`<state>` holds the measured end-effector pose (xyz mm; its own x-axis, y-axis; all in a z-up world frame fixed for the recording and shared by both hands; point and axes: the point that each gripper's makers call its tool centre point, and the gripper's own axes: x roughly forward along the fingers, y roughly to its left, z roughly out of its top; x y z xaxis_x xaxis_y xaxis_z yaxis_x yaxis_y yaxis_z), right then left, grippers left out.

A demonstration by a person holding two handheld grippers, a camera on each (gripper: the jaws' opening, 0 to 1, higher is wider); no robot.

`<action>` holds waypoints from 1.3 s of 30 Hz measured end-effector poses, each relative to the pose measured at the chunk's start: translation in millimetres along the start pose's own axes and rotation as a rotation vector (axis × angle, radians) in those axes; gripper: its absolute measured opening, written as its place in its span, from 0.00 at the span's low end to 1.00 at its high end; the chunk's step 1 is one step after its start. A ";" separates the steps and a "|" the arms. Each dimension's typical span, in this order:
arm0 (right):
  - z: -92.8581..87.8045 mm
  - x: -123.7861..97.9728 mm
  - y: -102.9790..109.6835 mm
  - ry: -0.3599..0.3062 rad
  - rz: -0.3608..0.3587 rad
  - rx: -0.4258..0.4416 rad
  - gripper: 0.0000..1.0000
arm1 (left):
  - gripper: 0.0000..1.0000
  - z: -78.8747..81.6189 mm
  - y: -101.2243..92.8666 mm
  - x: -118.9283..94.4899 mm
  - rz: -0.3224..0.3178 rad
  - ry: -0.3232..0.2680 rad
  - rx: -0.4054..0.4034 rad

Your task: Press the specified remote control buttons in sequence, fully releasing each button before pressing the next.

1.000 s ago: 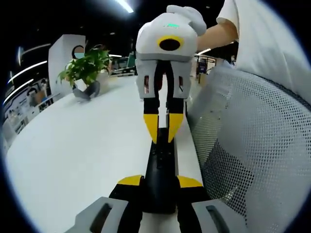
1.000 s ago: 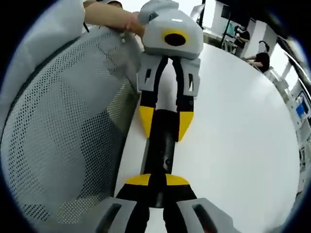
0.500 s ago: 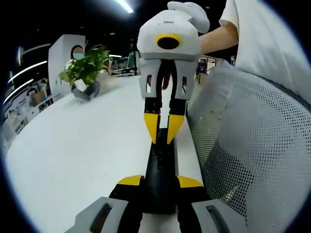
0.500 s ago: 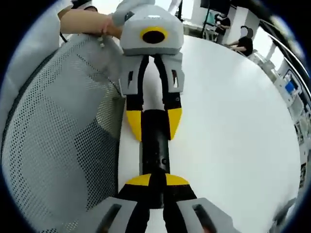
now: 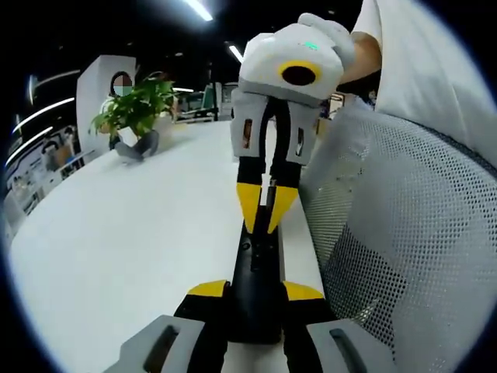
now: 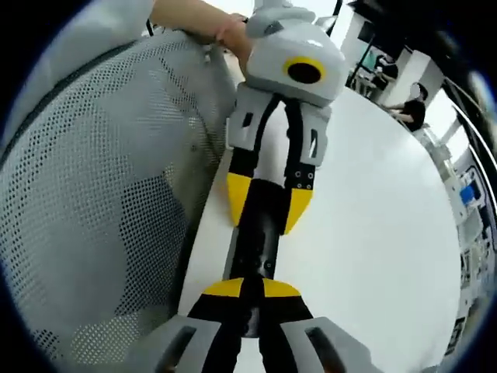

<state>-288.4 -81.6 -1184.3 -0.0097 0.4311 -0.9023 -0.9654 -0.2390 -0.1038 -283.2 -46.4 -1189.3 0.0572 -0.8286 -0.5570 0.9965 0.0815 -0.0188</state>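
Left gripper has its yellow-tipped jaws clamped on the near end of the black remote control, which lies along the right edge of the white table. Right gripper comes in from the far end, jaws narrowed to a pinched point resting on the remote's upper face. A second ago that head sat square and lower; now it has tipped and swung right, with the tips sitting slightly nearer along the remote (a press under way or a shift to the next button, I'd guess, though no button is legible). In the right gripper view its own tips meet over the remote, and the left gripper straddles the other end. A potted plant stands far left; a mesh chair back crowds the table edge.
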 end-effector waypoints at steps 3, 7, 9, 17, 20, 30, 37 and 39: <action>-0.6 0.3 -0.5 0.016 0.043 0.039 0.03 | 0.25 0.0 0.1 0.2 0.000 0.000 0.000; 0.4 1.1 -8.1 -0.011 0.039 0.495 0.02 | 0.25 0.2 0.5 0.4 0.002 0.000 0.000; -0.8 0.4 -9.6 -0.023 0.019 0.479 0.01 | 0.25 0.1 1.0 0.6 0.003 -0.001 -0.002; 1.1 -1.0 -4.7 -0.105 -0.107 0.325 0.01 | 0.25 0.6 0.8 0.7 -0.001 -0.001 0.000; 0.0 -1.7 -5.7 -0.132 -0.109 0.339 0.01 | 0.25 0.7 0.8 0.7 0.000 0.000 0.002; 4.6 1.0 -4.7 -0.058 -0.076 0.313 0.00 | 0.25 0.0 1.2 0.6 -0.002 0.000 0.004; 4.3 0.5 -1.0 -0.001 -0.048 0.291 0.00 | 0.25 -0.5 1.2 0.7 -0.003 0.001 0.017; 3.4 1.0 -1.2 0.005 -0.052 0.272 0.00 | 0.25 -0.5 1.2 0.7 -0.003 0.000 0.016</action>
<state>-288.1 -77.9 -1183.6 0.0428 0.4318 -0.9009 -0.9990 0.0262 -0.0350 -282.0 -46.6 -1190.1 0.0537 -0.8288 -0.5569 0.9975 0.0696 -0.0074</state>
